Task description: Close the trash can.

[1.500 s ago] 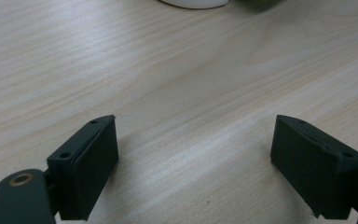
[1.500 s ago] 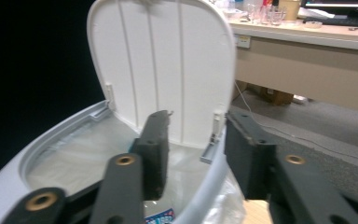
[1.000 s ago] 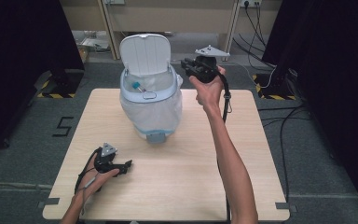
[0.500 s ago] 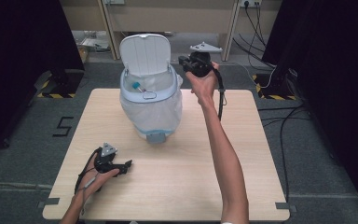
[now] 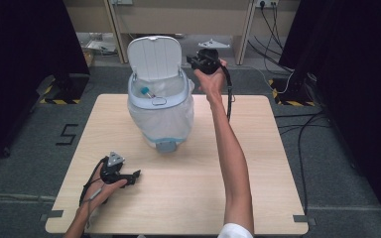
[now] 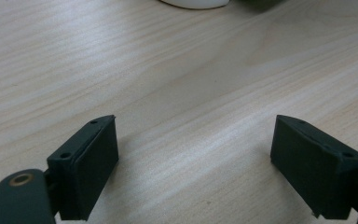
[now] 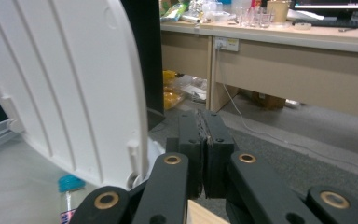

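Bin sits mid-bench, lid upright, bottle already inside. Right gripper w/ fingers clenched empty beside lid; closing probably left. Left gripper rests released on bench.

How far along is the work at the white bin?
Done: a blue-capped bottle lies inside the white lidded bin. In hand: the right gripper, jaws shut and empty, sits beside the raised lid. Left: probably closing the lid. The left gripper rests open on the wooden table.

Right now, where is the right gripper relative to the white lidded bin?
In the high view, the right gripper is raised at the far right of the white plastic bin, jaws shut, beside its upright open lid.
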Motion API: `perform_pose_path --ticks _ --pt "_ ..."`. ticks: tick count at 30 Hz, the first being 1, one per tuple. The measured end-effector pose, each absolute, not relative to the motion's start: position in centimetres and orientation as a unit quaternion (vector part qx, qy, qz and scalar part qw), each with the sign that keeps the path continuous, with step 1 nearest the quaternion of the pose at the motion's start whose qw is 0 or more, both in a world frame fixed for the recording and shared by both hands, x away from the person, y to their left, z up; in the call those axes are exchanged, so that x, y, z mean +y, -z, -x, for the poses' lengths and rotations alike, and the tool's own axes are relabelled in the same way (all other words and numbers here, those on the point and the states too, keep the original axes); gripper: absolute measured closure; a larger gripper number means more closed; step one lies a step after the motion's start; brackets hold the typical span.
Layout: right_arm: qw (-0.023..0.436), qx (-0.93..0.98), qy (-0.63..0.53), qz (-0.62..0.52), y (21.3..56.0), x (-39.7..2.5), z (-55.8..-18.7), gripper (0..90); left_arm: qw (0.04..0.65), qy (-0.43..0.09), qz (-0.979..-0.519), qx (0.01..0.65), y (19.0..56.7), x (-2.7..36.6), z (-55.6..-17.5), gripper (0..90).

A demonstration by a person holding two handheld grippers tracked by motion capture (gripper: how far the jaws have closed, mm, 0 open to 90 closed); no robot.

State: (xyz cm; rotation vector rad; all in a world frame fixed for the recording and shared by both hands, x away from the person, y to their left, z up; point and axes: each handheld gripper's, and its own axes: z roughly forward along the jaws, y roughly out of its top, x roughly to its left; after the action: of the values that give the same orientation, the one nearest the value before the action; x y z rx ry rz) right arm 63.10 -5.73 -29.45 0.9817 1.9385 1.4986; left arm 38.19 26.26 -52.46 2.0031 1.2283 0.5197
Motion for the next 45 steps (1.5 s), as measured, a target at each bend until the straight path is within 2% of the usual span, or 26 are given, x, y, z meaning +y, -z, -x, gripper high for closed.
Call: perform_pose_path --ticks 7,15,20,23,37,45 --pt "0.212 0.705 -0.582 -0.346 29.3 -4.9 -64.0 88.0 0.360 -0.202 -0.776 0.476 52.5 26.3 -38.2 14.1" --pt "0.191 0.702 -0.602 -0.329 29.2 -4.9 -64.8 89.2 0.361 -0.202 -0.776 0.476 52.5 26.3 -38.2 14.1" --pt "0.178 0.706 -0.610 -0.312 29.2 -5.1 -64.6 89.2 0.360 -0.203 -0.776 0.476 52.5 26.2 -38.2 14.0" --pt "0.154 0.710 -0.626 -0.285 29.1 -4.8 -63.7 89.2 0.359 -0.202 -0.777 0.476 52.5 26.3 -38.2 14.0" --pt "0.183 0.753 -0.574 -0.263 29.3 -5.0 -58.3 88.8 0.358 -0.202 -0.777 0.478 52.4 26.3 -38.2 14.0" --pt "0.192 0.765 -0.560 -0.253 29.7 -4.5 -56.6 88.5 0.358 -0.203 -0.777 0.476 52.4 26.3 -38.2 14.0"
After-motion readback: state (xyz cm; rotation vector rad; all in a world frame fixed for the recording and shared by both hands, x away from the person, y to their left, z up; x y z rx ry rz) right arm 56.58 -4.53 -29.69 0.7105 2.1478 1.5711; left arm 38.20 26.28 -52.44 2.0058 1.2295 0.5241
